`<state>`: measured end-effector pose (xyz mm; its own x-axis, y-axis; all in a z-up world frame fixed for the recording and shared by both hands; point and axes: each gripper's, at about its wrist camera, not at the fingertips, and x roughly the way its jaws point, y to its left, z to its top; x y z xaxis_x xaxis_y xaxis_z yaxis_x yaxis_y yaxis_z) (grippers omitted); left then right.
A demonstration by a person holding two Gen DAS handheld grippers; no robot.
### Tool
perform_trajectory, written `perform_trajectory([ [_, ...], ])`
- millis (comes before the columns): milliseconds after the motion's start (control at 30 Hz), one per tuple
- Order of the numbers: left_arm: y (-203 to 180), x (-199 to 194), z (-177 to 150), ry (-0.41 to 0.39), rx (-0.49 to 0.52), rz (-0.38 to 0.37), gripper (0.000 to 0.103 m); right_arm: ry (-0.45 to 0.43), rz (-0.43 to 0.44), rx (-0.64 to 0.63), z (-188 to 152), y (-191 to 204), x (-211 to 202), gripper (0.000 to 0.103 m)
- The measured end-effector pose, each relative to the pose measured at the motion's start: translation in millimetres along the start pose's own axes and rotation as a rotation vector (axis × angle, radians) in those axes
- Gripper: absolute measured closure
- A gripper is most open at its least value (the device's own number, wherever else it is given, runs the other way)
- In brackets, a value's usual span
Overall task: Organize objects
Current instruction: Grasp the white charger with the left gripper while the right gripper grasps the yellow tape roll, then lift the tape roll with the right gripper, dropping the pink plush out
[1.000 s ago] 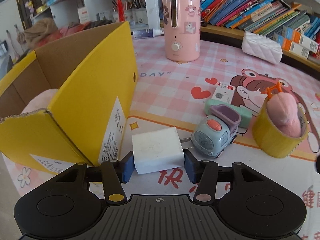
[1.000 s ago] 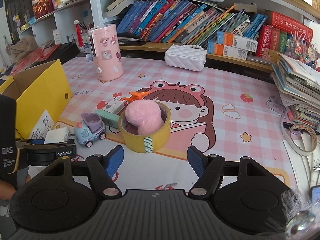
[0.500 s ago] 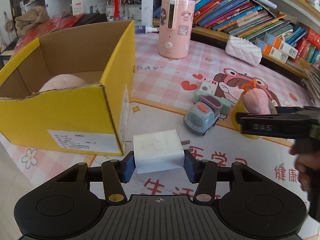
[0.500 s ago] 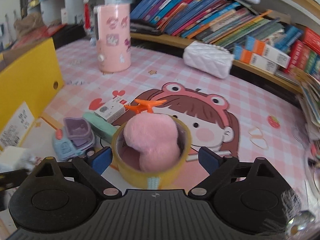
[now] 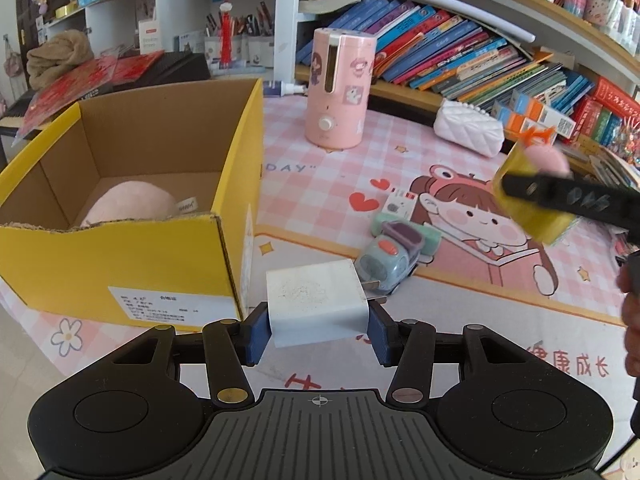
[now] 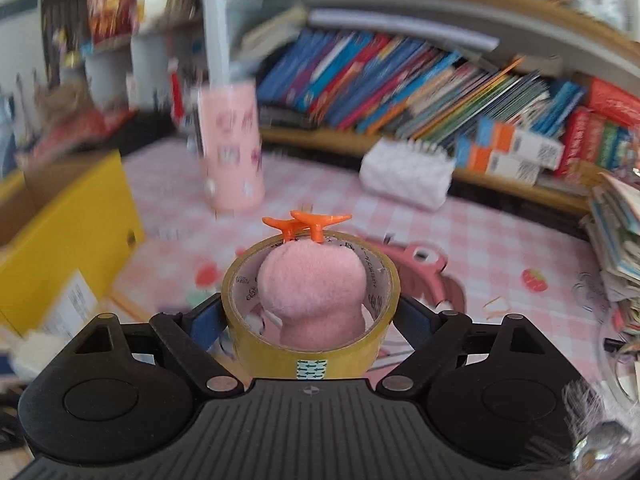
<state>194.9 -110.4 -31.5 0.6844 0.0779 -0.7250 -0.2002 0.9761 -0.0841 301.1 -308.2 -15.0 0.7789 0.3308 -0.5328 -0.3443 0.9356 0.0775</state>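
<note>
**Both claws loaded above a pink checked bench**

In the left wrist view, the left claw point(image 5: 318, 330) is clamped on a white square plug-in charger point(image 5: 316, 302), held clear of the bench point(image 5: 460, 312), which is covered by a pink checked cartoon mat. Just beyond lie a pale blue toy car point(image 5: 384, 266) and, to the left, an open yellow cardboard box point(image 5: 132, 256) in which a pink plush point(image 5: 132, 208) is seen. Farther back stand a pink cylindrical humidifier point(image 5: 340, 92), a white quilted pouch point(image 5: 468, 132) and shelves of slanted books point(image 5: 460, 60).

The box interior is shown only there. In the blurred right wrist view, the right claw point(image 6: 310, 320) is closing on a yellow tape roll point(image 6: 312, 344), its pads against the sides; a pink plush piece point(image 6: 312, 288) fills the core and an orange clip point(image 6: 306, 222) sits on the rim. The roll is raised off the bench.
</note>
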Motion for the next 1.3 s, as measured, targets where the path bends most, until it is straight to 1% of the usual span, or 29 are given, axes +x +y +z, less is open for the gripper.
perform_trajectory([
  [33,-0.4,-1.2,-0.3,-0.004,0.0,-0.005,0.054,-0.025,0.004,0.012,1.0,-1.5,-7.2,0.015],
  [67,-0.8,-2.3,-0.4,-0.007,0.001,-0.009,0.054,-0.027,-0.002,-0.002,1.0,-1.0,-11.1,0.016],
  [100,-1.2,-3.8,-0.9,-0.011,0.002,-0.013,0.054,-0.009,-0.017,-0.016,1.2,0.0,-13.6,0.016],
  [133,-1.4,-5.8,-1.3,-0.017,0.003,-0.017,0.054,0.001,-0.028,-0.004,0.9,-1.5,-17.3,0.016],
  [200,-0.7,-9.8,-2.1,-0.028,0.001,-0.019,0.054,-0.009,-0.023,0.034,-0.8,-6.3,-27.4,0.016],
  [233,0.3,-11.4,-2.4,-0.031,-0.003,-0.02,0.054,-0.017,-0.037,0.044,-0.7,-7.0,-32.8,0.016],
  [267,1.1,-12.9,-2.7,-0.034,-0.005,-0.021,0.054,-0.034,-0.052,0.047,0.0,-6.9,-38.9,0.016],
  [367,2.6,-15.4,-3.3,-0.041,-0.014,-0.022,0.054,-0.133,-0.064,0.019,-1.7,-5.7,-53.0,0.015],
  [400,2.8,-16.2,-3.1,-0.043,-0.017,-0.023,0.054,-0.12,-0.074,-0.021,-5.9,-3.1,-49.2,0.015],
  [433,2.7,-17.4,-2.8,-0.047,-0.017,-0.025,0.054,-0.058,-0.091,-0.055,-11.8,-1.2,-40.7,0.016],
  [467,2.6,-19.3,-2.9,-0.054,-0.013,-0.027,0.054,0.014,-0.114,-0.043,-18.2,-2.8,-32.7,0.016],
  [500,2.3,-21.4,-2.9,-0.062,-0.007,-0.026,0.054,0.051,-0.119,0.001,-24.1,-7.2,-29.9,0.016],
  [533,2.2,-22.9,-3.0,-0.068,-0.003,-0.025,0.054,0.061,-0.108,0.04,-29.1,-11.6,-30.1,0.016],
  [600,2.6,-23.2,-3.0,-0.064,-0.006,-0.026,0.054,0.048,-0.117,0.044,-33.6,-13.9,-32.5,0.016],
  [667,1.8,-22.8,-2.6,-0.061,-0.002,-0.028,0.054,0.029,-0.129,0.027,-32.1,-13.1,-34.9,0.016],
  [833,0.0,-25.8,-4.3,-0.07,0.014,-0.048,0.054,-0.028,-0.124,0.031,-24.3,-6.6,-51.2,0.016],
  [967,1.9,-31.2,-7.6,-0.08,0.021,-0.071,0.054,0.016,-0.136,0.04,-27.7,5.3,-63.9,0.016],
  [1133,13.1,-42.7,-13.8,-0.098,0.023,-0.103,0.054,0.076,-0.148,0.083,-39.3,20.9,-80.3,0.016],
  [1300,34.2,-55.3,-21.1,-0.111,0.026,-0.131,0.054,0.097,-0.168,0.095,-50.2,44.2,-100.2,0.016],
])
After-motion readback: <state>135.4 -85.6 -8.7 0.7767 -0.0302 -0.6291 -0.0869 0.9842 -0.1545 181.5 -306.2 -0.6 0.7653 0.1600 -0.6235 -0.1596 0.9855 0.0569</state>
